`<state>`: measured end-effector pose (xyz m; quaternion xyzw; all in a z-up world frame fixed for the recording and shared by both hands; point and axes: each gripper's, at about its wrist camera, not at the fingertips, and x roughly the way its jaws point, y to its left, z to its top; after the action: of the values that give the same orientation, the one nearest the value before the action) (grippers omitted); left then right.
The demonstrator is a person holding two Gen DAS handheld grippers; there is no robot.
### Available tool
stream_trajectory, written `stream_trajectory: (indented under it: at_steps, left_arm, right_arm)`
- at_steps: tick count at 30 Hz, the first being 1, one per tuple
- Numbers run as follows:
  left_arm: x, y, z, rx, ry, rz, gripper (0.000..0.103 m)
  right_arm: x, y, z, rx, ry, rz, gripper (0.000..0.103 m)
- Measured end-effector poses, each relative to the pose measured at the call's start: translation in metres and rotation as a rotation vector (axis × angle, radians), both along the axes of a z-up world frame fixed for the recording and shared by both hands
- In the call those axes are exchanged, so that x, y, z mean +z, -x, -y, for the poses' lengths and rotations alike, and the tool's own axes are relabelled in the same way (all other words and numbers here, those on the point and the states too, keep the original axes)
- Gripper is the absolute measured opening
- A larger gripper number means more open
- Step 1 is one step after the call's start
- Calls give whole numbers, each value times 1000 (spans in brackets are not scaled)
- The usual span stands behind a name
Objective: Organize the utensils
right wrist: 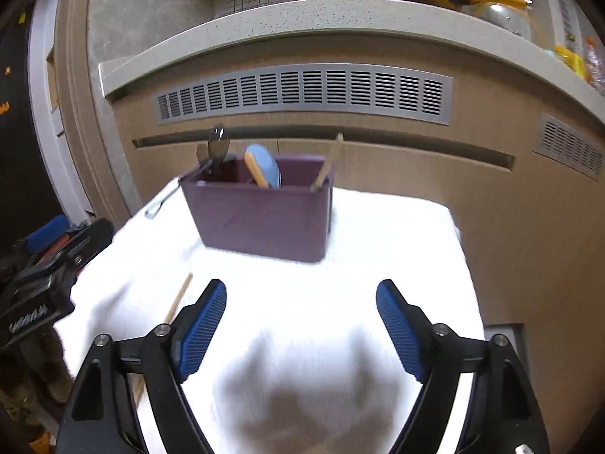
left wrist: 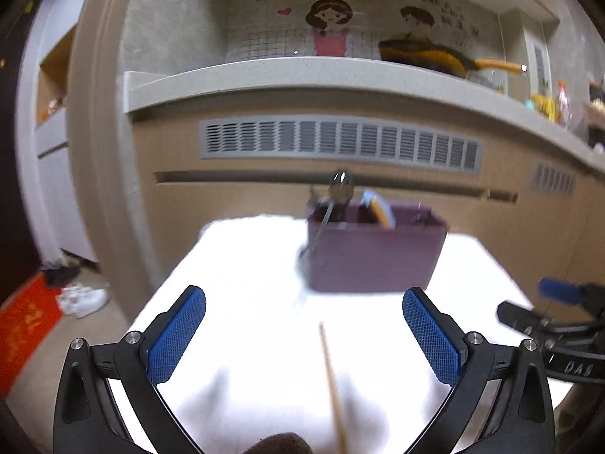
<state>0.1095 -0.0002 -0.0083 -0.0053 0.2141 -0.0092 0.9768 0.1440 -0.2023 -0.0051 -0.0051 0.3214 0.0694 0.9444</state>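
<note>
behind everything ran a long wood-grain cabinet front (right wrist: 378, 174) with a grey slotted vent grille (right wrist: 302, 90) set into it and a pale speckled countertop (right wrist: 264, 19) above, where a dark pan with an orange handle (left wrist: 446, 58) rested against a tiled wall bearing a cartoon mural of two figures (left wrist: 329, 26). off to the left, a red floor mat (left wrist: 22, 325) and a pair of white shoes (left wrist: 81, 299) lay on the floor by a doorway.

in front of the cabinet stood a table covered in a bright white cloth (right wrist: 340, 265), overexposed and blurred. toward its far side sat a purple rectangular plastic utensil caddy (right wrist: 261, 215), upright, with divided compartments. metal spoons (right wrist: 217, 143) stood at its left end, a blue-and-tan spatula-like utensil (right wrist: 262, 166) leaned in the middle section, and one light wooden chopstick (right wrist: 327, 162) leaned in the right section. a thin metal wire piece (right wrist: 160, 200) lay on the cloth just left of the caddy.

the left gripper (left wrist: 302, 336), black with blue textured pads, had its jaws spread wide with nothing clamped; they reached out over the near part of the cloth. a second light wooden chopstick (left wrist: 332, 382) lay loose on the cloth between those pads, touching neither.

the right gripper (right wrist: 300, 329), of the same build with blue ribbed pads, was also spread apart and gripped nothing, only cloth and shadow showing between its fingers. in its view the loose chopstick lay just left of its left finger.
</note>
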Motion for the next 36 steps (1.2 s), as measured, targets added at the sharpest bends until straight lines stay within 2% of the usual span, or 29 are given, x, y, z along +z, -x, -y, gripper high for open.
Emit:
stream_trajectory:
  at_steps: [4,7,14,20,36]
  left_arm:
    - [-9,35,2,19,-34,-2,103]
    - [-11,48,3,-2,-20,-12,103]
    - [0,59,15,-28,-38,9,103]
    - [2,60,19,-29,-34,-3,103]
    - [0,57,21,-44,-31,-29,103]
  right_arm:
    - [-8,37,7,-87,-19,28,93]
    - [-12,53,11,-124,-37,33,95]
    - [-6,76,2,-106,6,86,95]
    - [0,84,3,-117,24,119,98]
    - [-4,80,6,-109,19,97,98]
